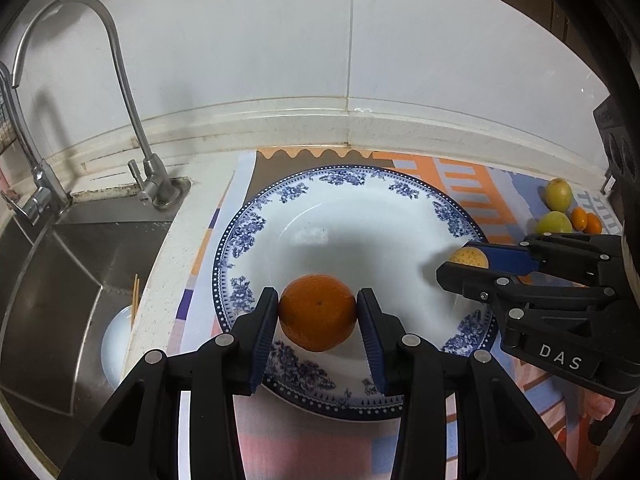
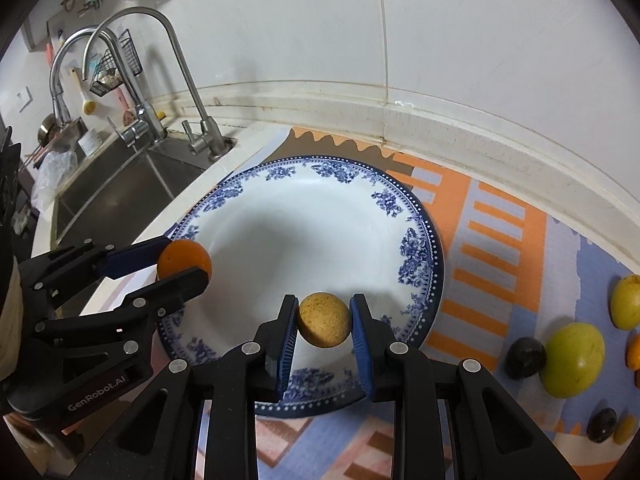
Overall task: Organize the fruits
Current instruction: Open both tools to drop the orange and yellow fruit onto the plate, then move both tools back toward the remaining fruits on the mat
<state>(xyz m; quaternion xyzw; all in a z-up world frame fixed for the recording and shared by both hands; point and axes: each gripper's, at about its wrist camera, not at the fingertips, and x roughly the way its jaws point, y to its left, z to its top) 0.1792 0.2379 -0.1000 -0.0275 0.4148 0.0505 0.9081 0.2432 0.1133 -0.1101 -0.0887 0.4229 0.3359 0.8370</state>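
Observation:
A white plate with a blue floral rim (image 1: 256,224) (image 2: 416,256) lies on a patterned mat. My left gripper (image 1: 318,312) (image 2: 182,260) is shut on an orange (image 1: 318,312) (image 2: 182,258), held over the plate's near left part. My right gripper (image 2: 324,320) (image 1: 466,264) is shut on a small tan round fruit (image 2: 324,319) (image 1: 468,258), held over the plate's near right part. Nothing lies in the plate's hollow. Loose fruit waits on the mat at the right: yellow-green ones (image 2: 574,360) (image 1: 554,222), dark ones (image 2: 525,358) and small orange ones (image 1: 586,220).
A steel sink (image 1: 60,280) with a curved tap (image 1: 120,80) lies left of the plate; a white bowl (image 1: 114,344) with chopsticks sits in it. The white tiled wall (image 1: 360,60) and its raised ledge run right behind the mat (image 2: 500,220).

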